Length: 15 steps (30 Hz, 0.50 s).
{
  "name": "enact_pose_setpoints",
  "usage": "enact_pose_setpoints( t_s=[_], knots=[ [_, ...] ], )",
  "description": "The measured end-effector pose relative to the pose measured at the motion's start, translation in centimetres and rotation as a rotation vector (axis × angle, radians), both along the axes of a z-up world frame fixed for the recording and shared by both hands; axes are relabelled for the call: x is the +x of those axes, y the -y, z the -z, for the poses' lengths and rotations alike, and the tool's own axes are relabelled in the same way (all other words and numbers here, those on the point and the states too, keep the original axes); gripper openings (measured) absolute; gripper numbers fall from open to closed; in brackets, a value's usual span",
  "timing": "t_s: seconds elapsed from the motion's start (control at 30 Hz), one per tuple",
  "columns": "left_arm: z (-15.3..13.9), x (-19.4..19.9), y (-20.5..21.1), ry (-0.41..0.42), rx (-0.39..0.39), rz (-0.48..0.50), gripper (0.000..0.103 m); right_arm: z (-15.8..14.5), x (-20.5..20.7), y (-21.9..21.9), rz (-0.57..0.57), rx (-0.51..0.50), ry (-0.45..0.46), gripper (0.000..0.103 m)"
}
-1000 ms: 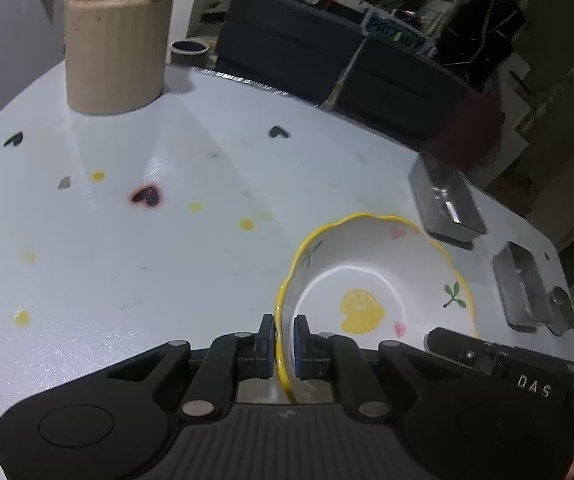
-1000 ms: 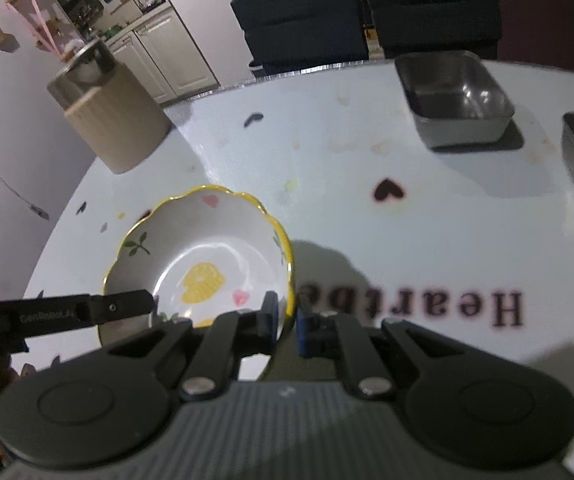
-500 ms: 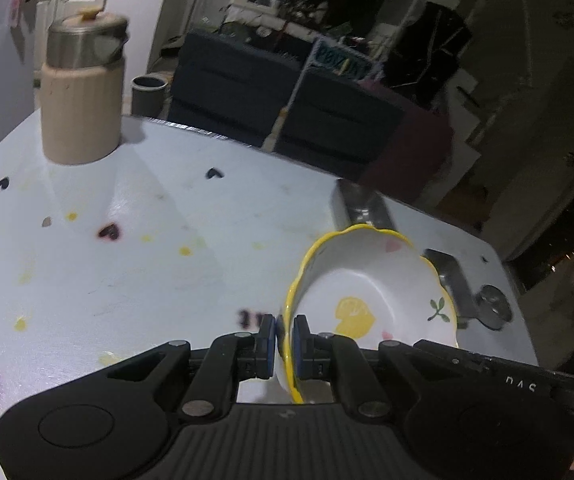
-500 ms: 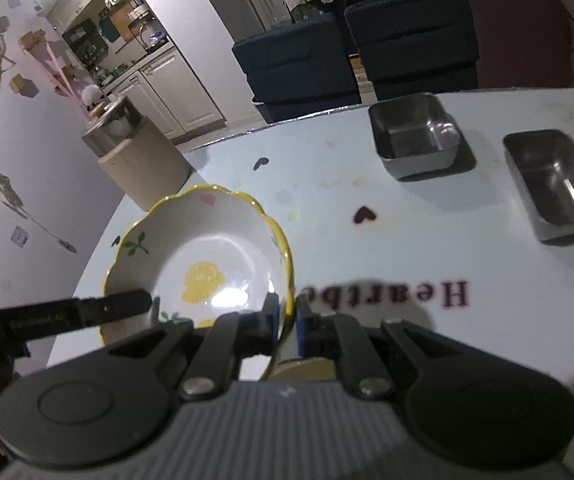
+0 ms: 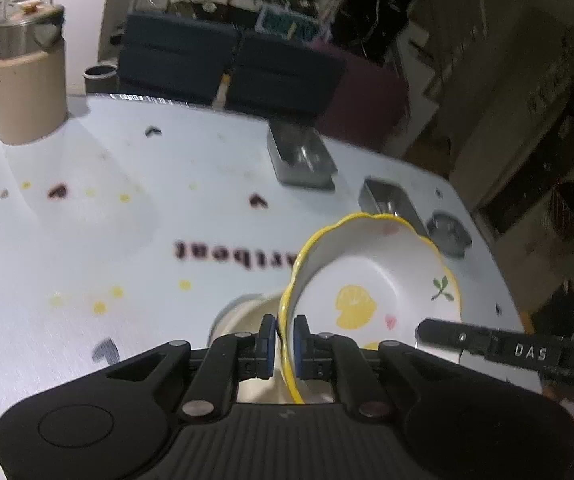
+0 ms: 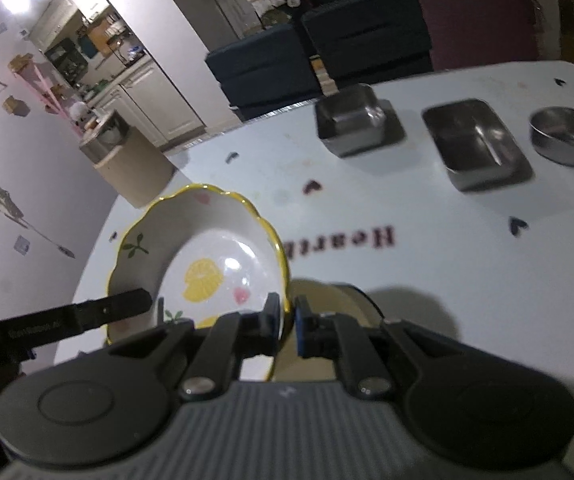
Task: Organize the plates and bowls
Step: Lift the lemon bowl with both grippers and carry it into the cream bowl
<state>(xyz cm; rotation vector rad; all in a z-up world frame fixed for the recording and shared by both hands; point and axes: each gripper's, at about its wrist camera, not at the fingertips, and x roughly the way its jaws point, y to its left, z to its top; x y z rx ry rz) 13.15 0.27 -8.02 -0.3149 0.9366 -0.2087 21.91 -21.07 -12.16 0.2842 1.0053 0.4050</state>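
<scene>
Two grippers hold one bowl (image 5: 371,280) between them, each clamped on an opposite side of its yellow scalloped rim. Left gripper (image 5: 285,340): jaws clenched on the rim, blue pads either side of the wall. Right gripper (image 6: 285,322): jaws likewise clenched on the rim. In the left wrist view the right gripper's black finger shows at the far side of the bowl; in the right wrist view the left gripper's finger shows at the bowl's other side.

Bowl: white inside, with a lemon print, pink hearts and green sprigs. It sits tilted and is held above the table (image 5: 127,240), not resting on it. Directly below the bowl, a cream-coloured dish (image 5: 247,316) lies on the table, partly hidden; its shape is unclear.

Beyond the bowl, toward the far table edge: a square steel container (image 6: 353,126), then a rectangular steel tray (image 6: 475,148), then a round steel bowl (image 6: 565,136), in a row, apart from one another. Far left of the bowl stands a beige canister (image 5: 29,96) with a metal top. Printed lettering and small hearts mark the table surface between the bowl and the steel pieces.
</scene>
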Motion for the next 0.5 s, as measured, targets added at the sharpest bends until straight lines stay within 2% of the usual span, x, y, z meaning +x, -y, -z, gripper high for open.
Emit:
enact_pose_setpoints(
  t_s=[0.13,0.5],
  knots=[
    [1.2,0.2,0.8,-0.035,0.036,0.03,0.009,0.8,-1.0,0.7,0.006,-0.042,-0.015,0.01],
    [3.7,0.7,0.9,-0.118,0.067,0.039,0.009,2.9,-1.8,0.0,-0.057,-0.124,-0.075,0.008]
  ],
)
